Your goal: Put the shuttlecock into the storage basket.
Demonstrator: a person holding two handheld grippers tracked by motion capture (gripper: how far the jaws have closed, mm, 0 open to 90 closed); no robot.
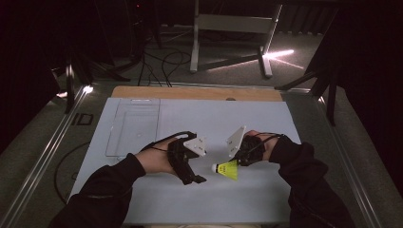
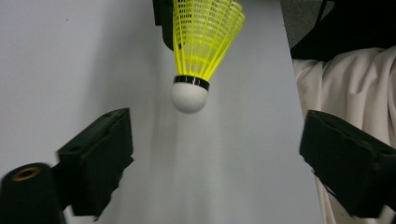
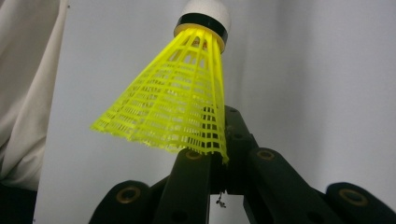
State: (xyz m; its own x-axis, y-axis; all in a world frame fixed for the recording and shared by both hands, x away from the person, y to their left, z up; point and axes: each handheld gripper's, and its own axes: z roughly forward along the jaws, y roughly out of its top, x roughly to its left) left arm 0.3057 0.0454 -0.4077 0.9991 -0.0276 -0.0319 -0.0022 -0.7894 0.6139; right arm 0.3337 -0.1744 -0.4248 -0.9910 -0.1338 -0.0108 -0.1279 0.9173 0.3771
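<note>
Right now the shuttlecock sits in the air just above the mat, pinched at the rim of its yellow skirt by the right gripper, jaws closed narrow on the mesh. Cork tip points toward the left gripper, whose jaws stand wide, nothing in them, w/ the tip near but not between them.

Handling, as I'd judge it: v. light, skirt is springy plastic mesh that flexes and could crush or slip if squeezed hard. Cork w/ black band is the stiff bit, so best hold for the left is there, light grip.

Hard to tell: the right gripper's fingertips are hidden behind the skirt, so exact bite depth is unclear. Skirt is cut off at the top in the left gripper view. Room beyond the table is dark.
</note>
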